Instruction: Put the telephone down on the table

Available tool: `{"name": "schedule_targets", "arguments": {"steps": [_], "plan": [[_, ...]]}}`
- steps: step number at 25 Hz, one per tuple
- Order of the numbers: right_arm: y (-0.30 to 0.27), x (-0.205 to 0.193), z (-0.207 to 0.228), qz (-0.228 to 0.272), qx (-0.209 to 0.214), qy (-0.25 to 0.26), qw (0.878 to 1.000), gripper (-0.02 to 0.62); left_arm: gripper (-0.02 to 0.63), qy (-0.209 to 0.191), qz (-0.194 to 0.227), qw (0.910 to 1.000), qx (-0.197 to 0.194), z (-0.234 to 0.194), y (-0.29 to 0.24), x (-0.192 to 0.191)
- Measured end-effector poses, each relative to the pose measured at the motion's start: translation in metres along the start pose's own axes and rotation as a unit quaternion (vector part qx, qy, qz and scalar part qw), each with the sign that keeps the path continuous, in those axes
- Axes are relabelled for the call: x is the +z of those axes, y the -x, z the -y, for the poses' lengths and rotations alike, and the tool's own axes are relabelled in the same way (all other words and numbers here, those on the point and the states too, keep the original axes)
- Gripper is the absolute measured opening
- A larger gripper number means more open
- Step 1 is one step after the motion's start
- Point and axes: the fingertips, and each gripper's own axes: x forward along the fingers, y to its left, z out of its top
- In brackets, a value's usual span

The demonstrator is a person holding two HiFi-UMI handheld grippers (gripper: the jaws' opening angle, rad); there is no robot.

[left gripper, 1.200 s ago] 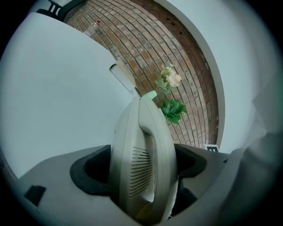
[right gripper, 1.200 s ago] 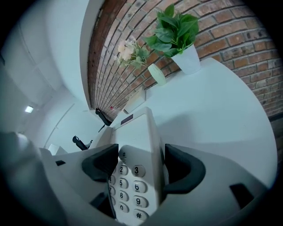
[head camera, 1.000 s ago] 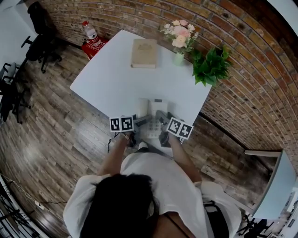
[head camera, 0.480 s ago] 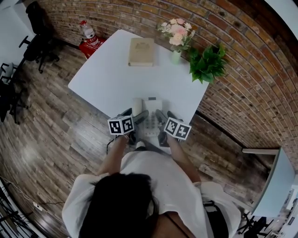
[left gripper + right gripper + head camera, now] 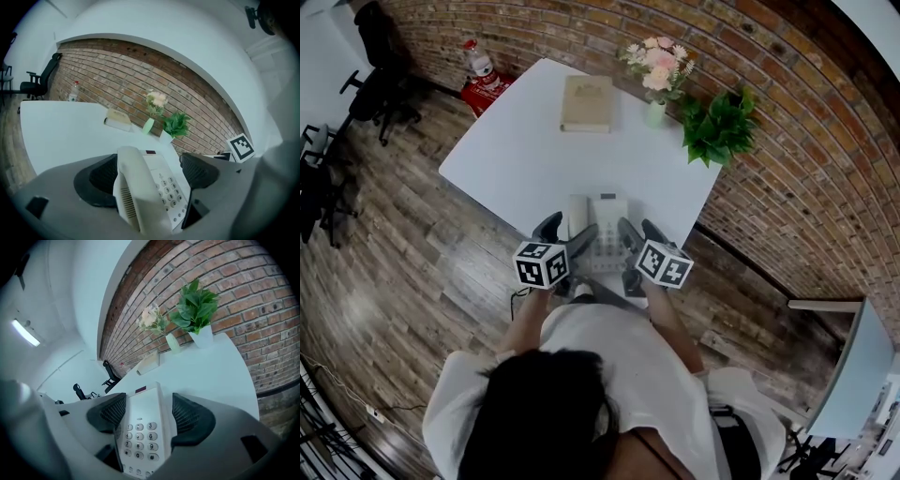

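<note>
Head view: forearms stretched forward side by side, my left gripper (image 5: pixel 566 231) and right gripper (image 5: pixel 639 230) each clamp a flank of the telephone (image 5: pixel 607 214), held at the white table's (image 5: pixel 516 150) near edge.

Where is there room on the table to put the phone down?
The big middle of the table is bare, between the book and the telephone in the left gripper and right gripper. Its left side is bare too. The far right corner is crowded: flower vase and plant.
</note>
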Motion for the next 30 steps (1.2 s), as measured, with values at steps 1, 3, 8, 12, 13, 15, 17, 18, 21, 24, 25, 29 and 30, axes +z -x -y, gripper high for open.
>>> {"name": "schedule_targets", "arguments": {"steps": [1,3,8,12,13,15,17,18,21,24,25,29,30], "plan": [[0.002,0.003,-0.003,0.004,0.002,0.005,1.0,0.318,0.451,-0.003,0.001,1.0,-0.006,0.005,0.002,0.002],[0.005,0.01,-0.01,0.011,0.008,0.016,1.0,0.318,0.451,-0.008,0.003,0.9998,-0.015,0.014,0.003,0.007],[0.014,0.02,-0.024,0.022,0.022,0.031,0.999,0.316,0.451,-0.015,0.017,0.9991,-0.035,0.033,0.004,0.024],[0.019,0.028,-0.035,0.037,0.029,0.049,0.998,0.3,0.451,-0.042,0.018,0.9979,-0.047,0.048,0.006,0.034],[0.021,0.031,-0.038,0.044,0.029,0.055,0.997,0.288,0.451,-0.047,0.019,0.9975,-0.049,0.051,0.007,0.035],[0.024,0.036,-0.041,0.055,0.027,0.066,0.996,0.237,0.451,-0.057,0.018,0.9969,-0.051,0.057,0.008,0.035],[0.027,0.039,-0.042,0.06,0.023,0.079,0.995,0.21,0.449,-0.064,0.017,0.9964,-0.053,0.061,0.008,0.032],[0.029,0.039,-0.042,0.062,0.021,0.087,0.994,0.201,0.449,-0.065,0.019,0.9963,-0.054,0.062,0.009,0.032],[0.032,0.041,-0.043,0.067,0.011,0.107,0.992,0.153,0.446,-0.07,0.027,0.9957,-0.053,0.066,0.01,0.032],[0.034,0.044,-0.044,0.073,0.008,0.112,0.991,0.118,0.371,-0.078,0.045,0.9955,-0.031,0.064,0.012,0.038],[0.035,0.045,-0.045,0.074,0.008,0.113,0.991,0.113,0.255,-0.078,0.052,0.9954,-0.021,0.062,0.014,0.04],[0.038,0.045,-0.048,0.073,0.012,0.117,0.99,0.101,0.223,-0.086,0.057,0.9946,-0.015,0.066,0.017,0.042],[0.039,0.044,-0.049,0.072,0.012,0.119,0.99,0.097,0.207,-0.089,0.059,0.9942,-0.013,0.067,0.017,0.043]]}}
